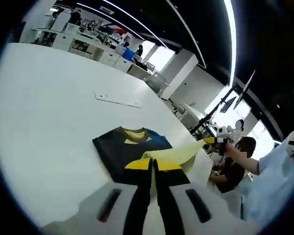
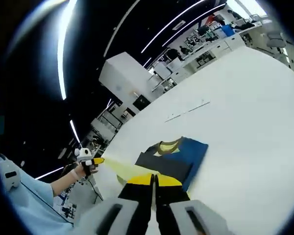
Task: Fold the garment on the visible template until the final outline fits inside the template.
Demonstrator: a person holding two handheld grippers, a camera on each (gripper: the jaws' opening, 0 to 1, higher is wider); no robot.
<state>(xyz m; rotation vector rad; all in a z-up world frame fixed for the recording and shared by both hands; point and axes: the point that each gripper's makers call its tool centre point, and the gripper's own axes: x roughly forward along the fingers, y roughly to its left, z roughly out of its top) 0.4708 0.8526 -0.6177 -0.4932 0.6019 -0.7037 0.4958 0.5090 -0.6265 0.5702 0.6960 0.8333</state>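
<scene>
The left gripper (image 1: 153, 166) has its jaws pressed together, as does the right gripper (image 2: 153, 180) — whether either pinches cloth, I cannot tell. Just ahead of both tips lies the garment (image 1: 122, 149) — dark, blue and yellow, partly folded on the white table (image 1: 44, 122).

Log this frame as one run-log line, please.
left tool: shut on garment | right tool: shut on garment | garment: partly folded, yellow edge lifted off table
</scene>
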